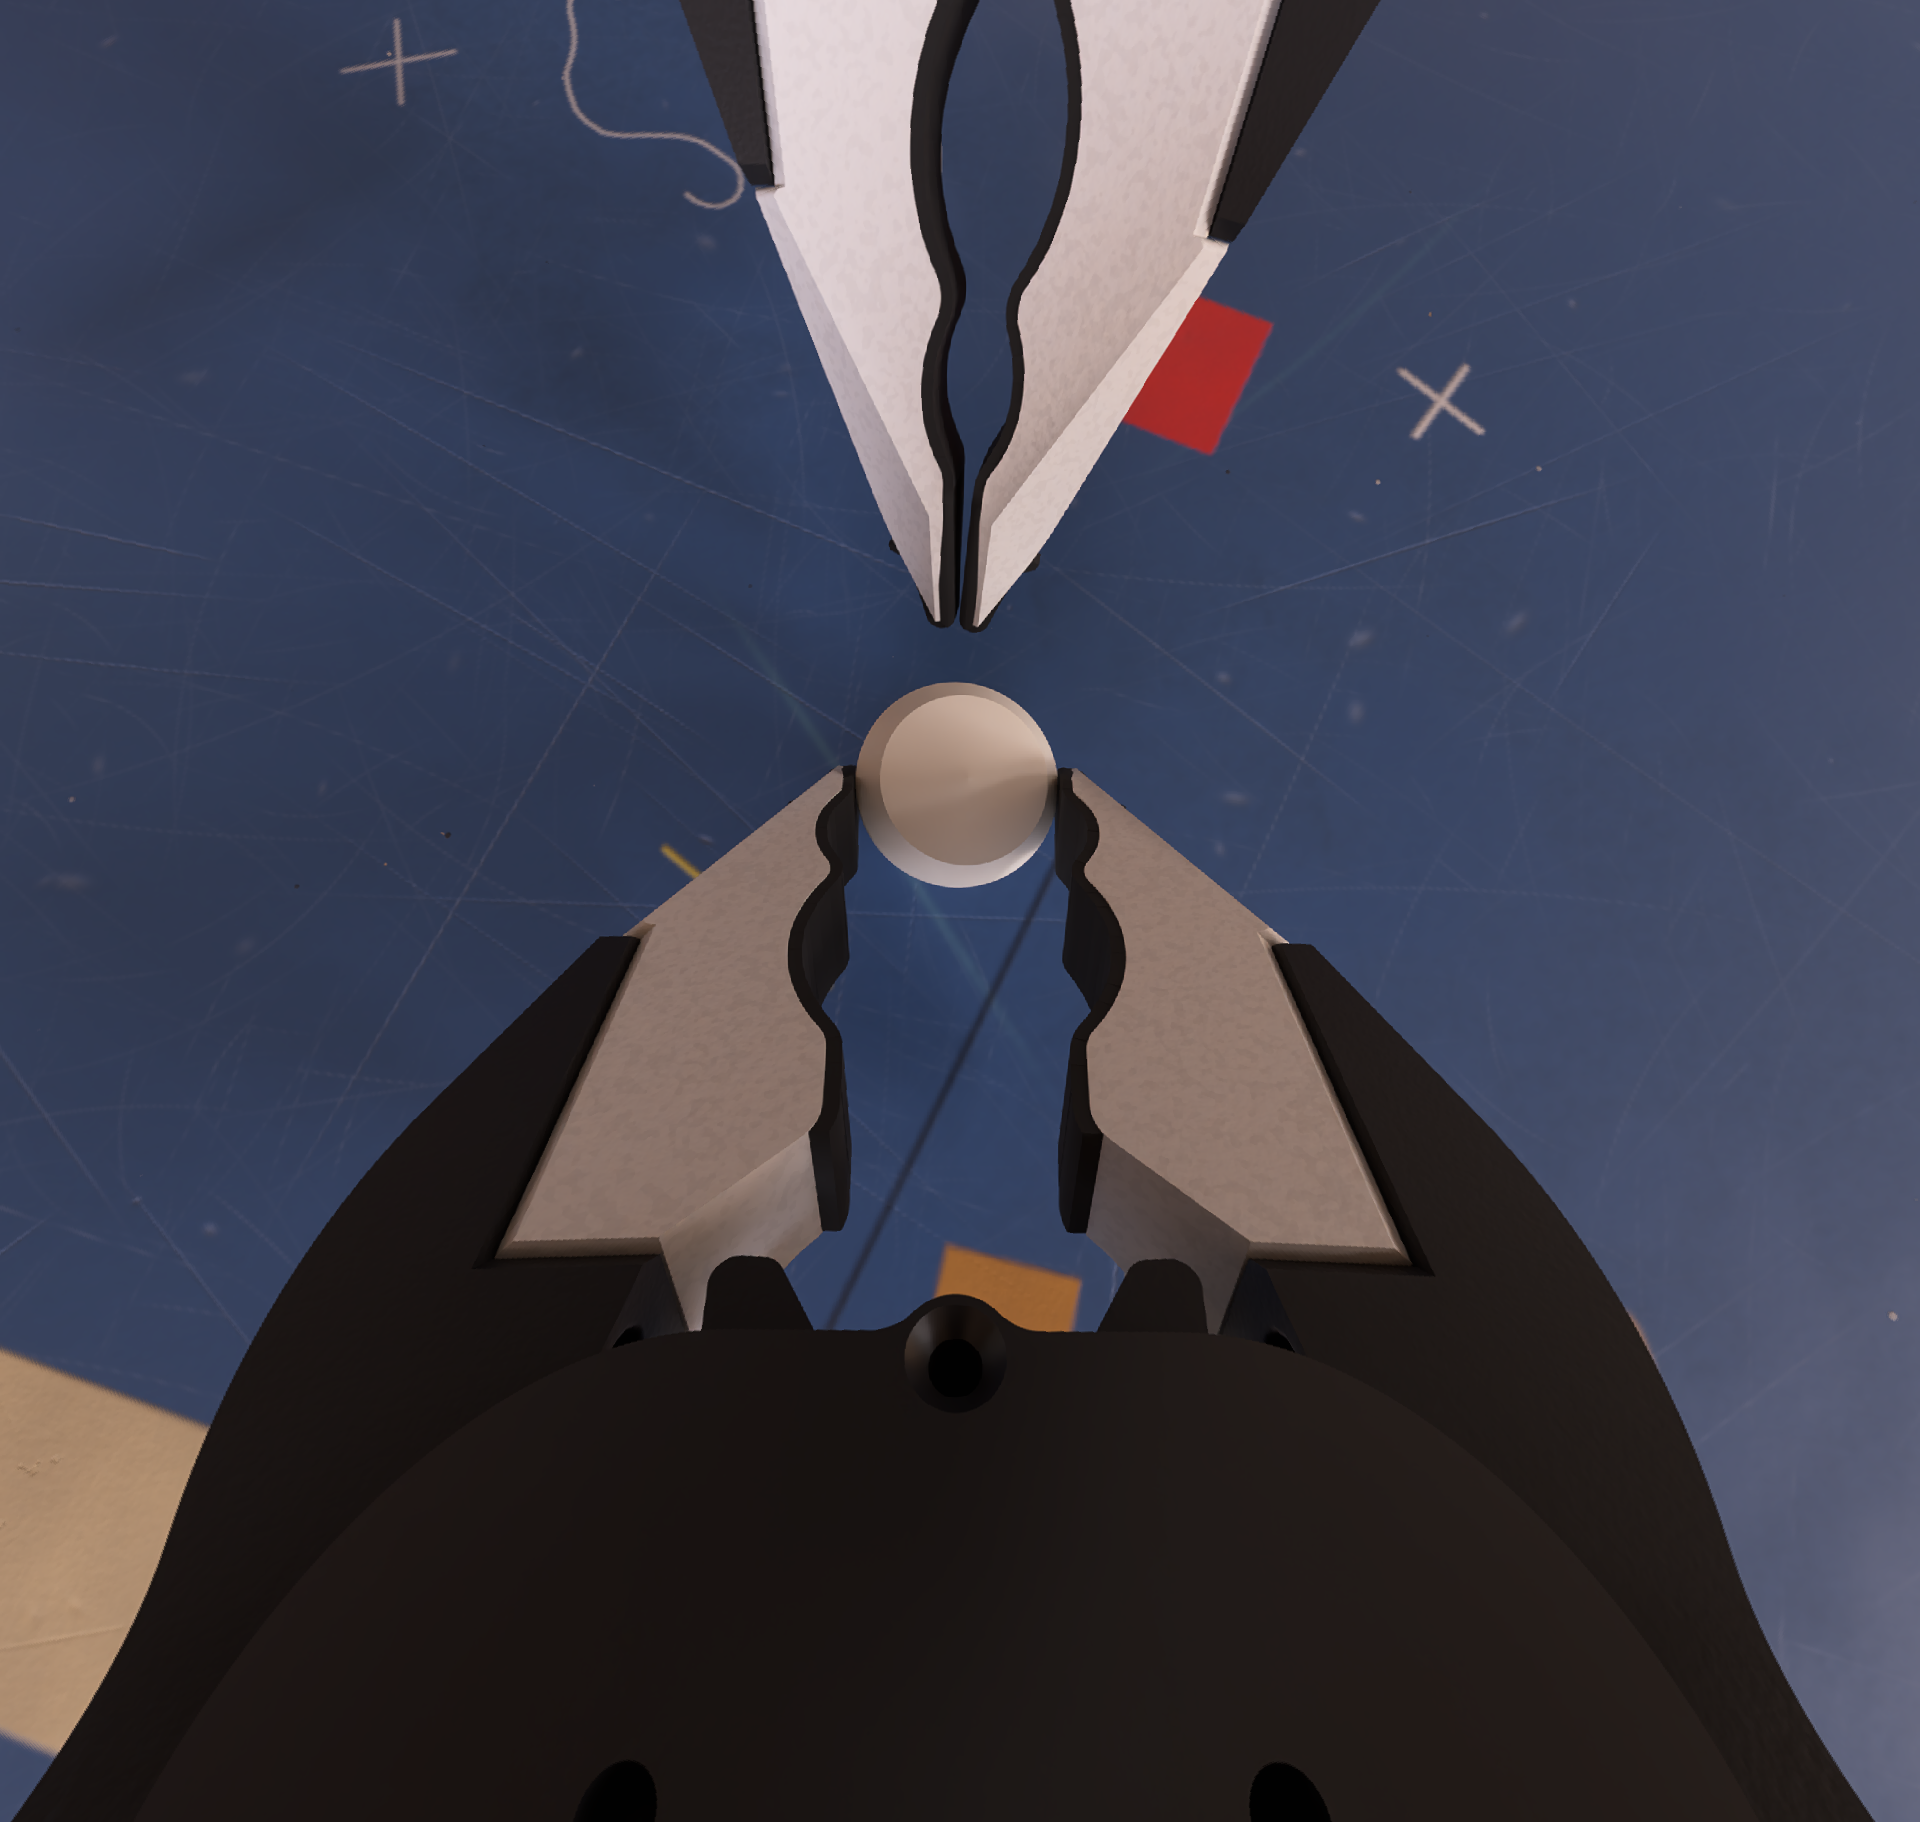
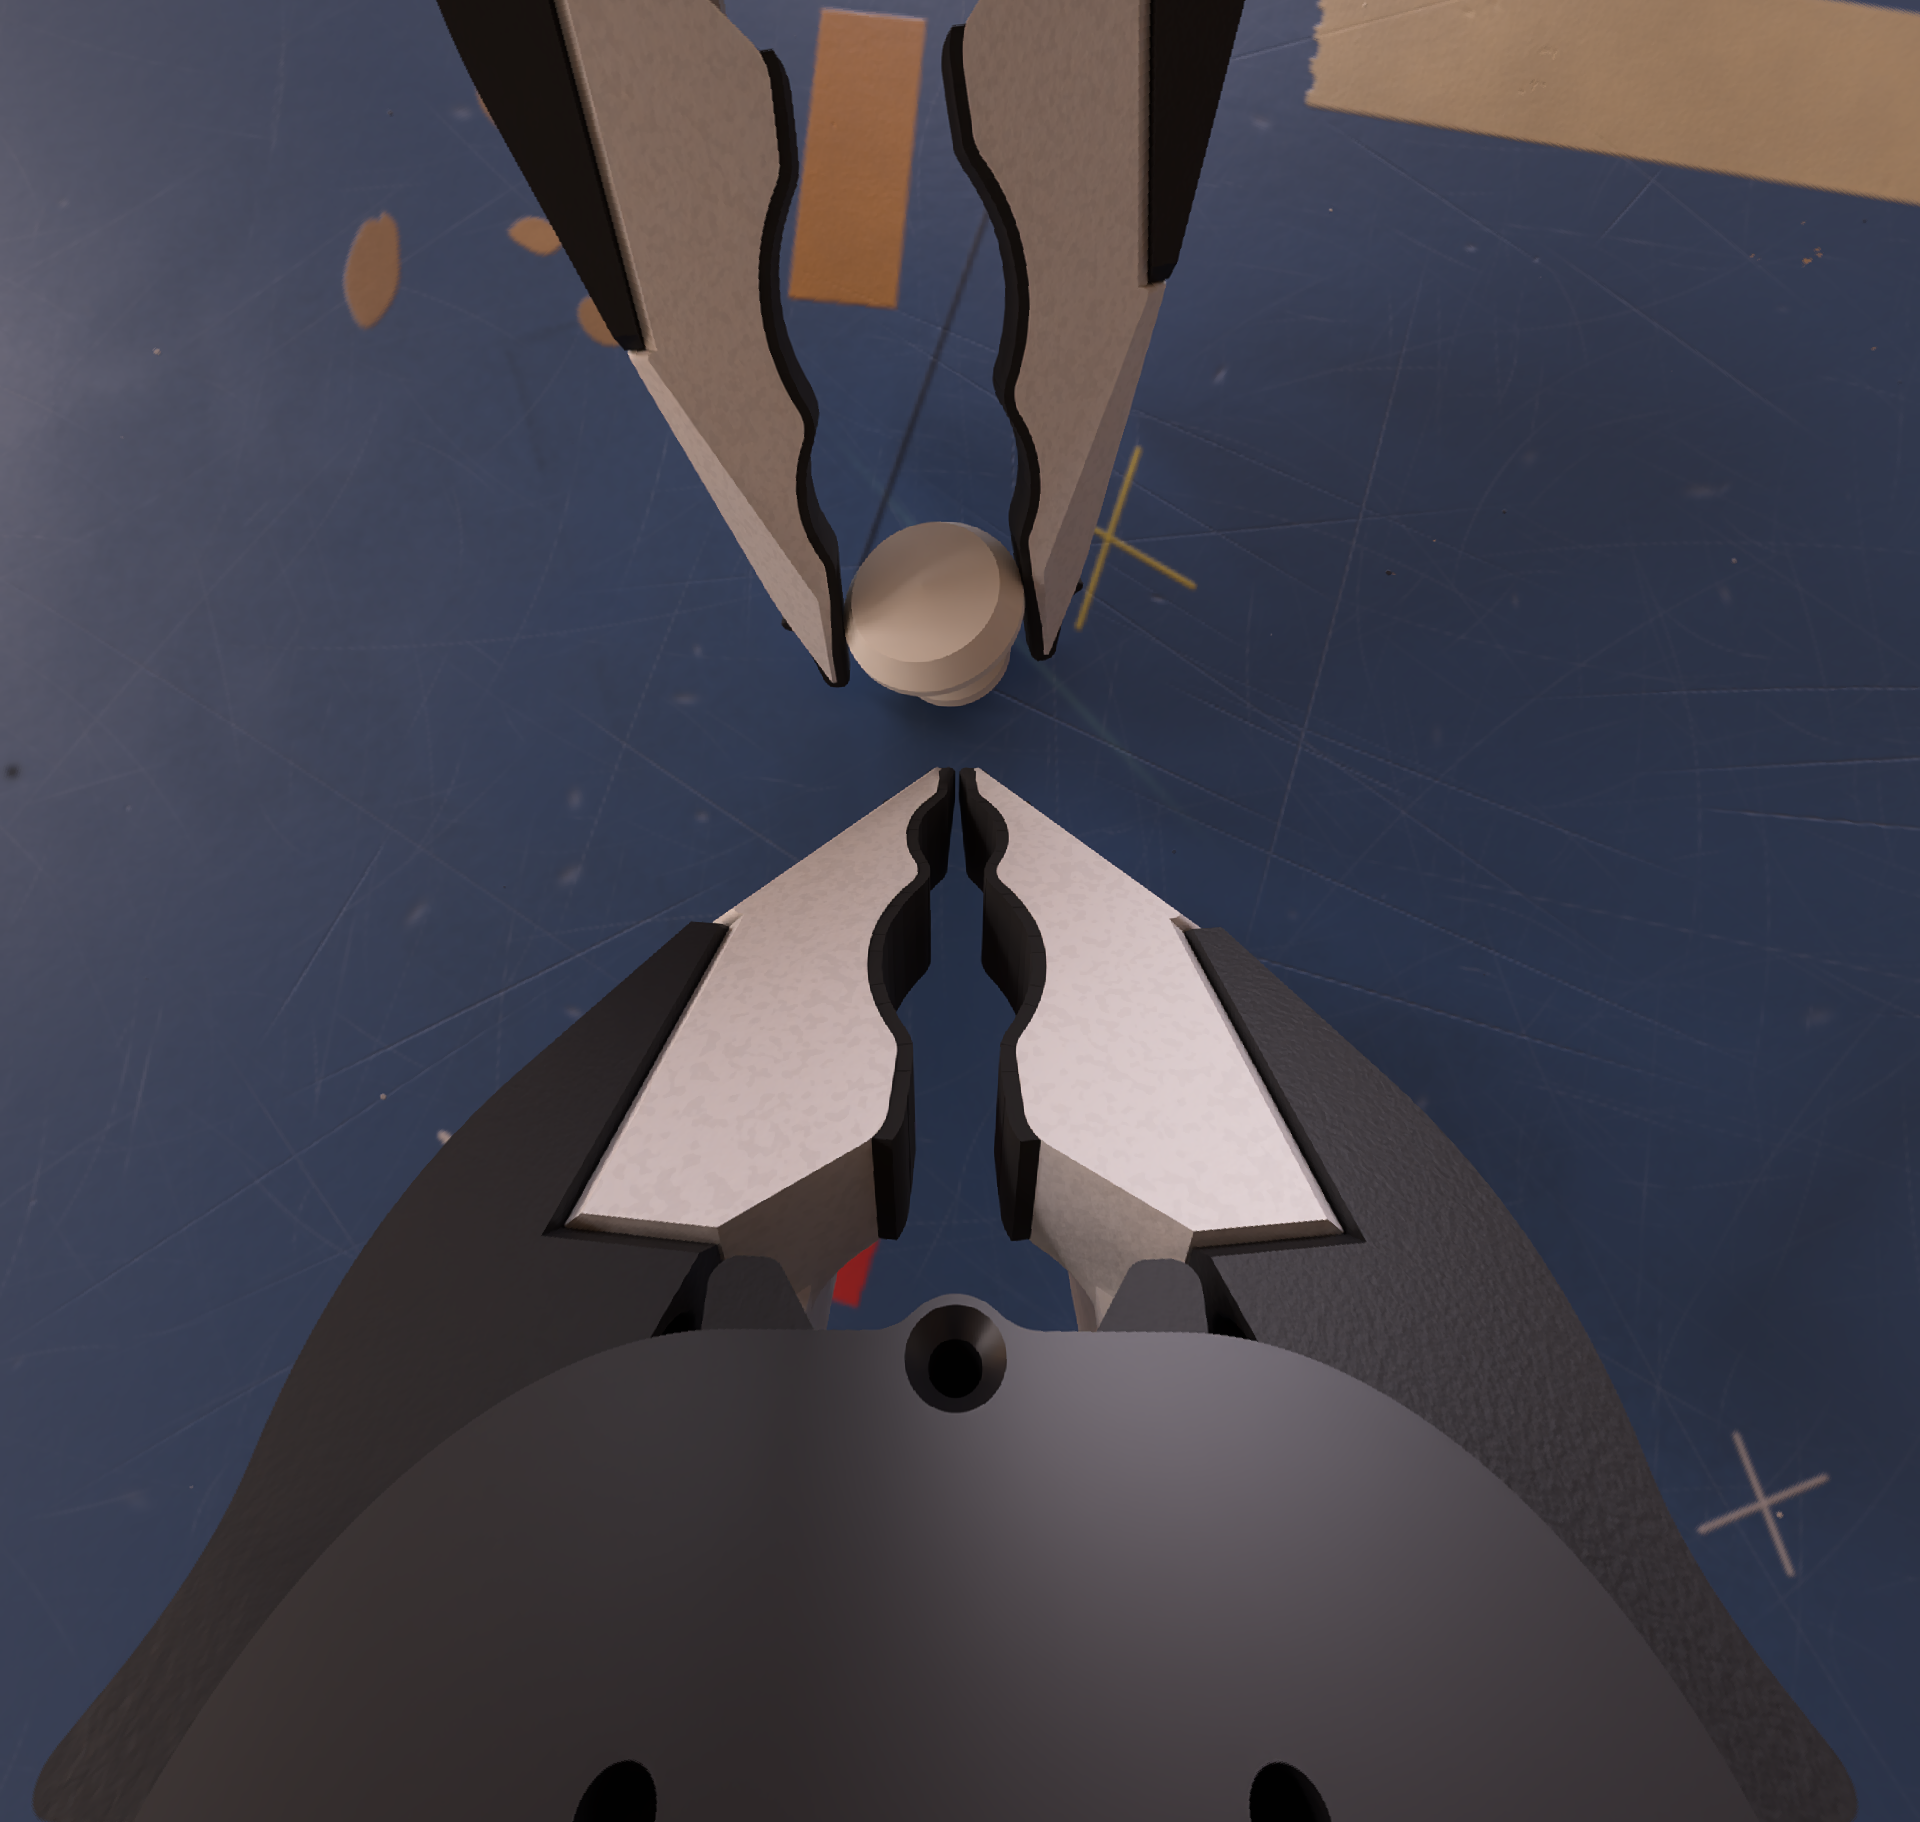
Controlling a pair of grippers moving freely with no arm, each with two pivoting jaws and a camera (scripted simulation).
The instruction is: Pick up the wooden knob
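Observation:
The wooden knob [image 1: 956, 785] is a pale round cap seen from above, on a short stem. My left gripper [image 1: 956, 780] is shut on the knob, its two fingertips pressed against the cap's sides. In the right wrist view the knob [image 2: 930, 609] shows between the left gripper's fingertips [image 2: 940, 655], with its stem below the cap. My right gripper [image 2: 958, 775] is shut and empty, its tips a short way from the knob. It also shows in the left wrist view [image 1: 958, 619], pointing at the knob from the far side.
The blue scratched tabletop [image 1: 416, 629] carries a red patch [image 1: 1205, 380], an orange patch [image 2: 857, 162], a tan tape strip [image 2: 1610, 68], chalk crosses [image 1: 1442, 403] and a yellow cross [image 2: 1117, 541]. Tan flecks [image 2: 371, 268] lie at the upper left.

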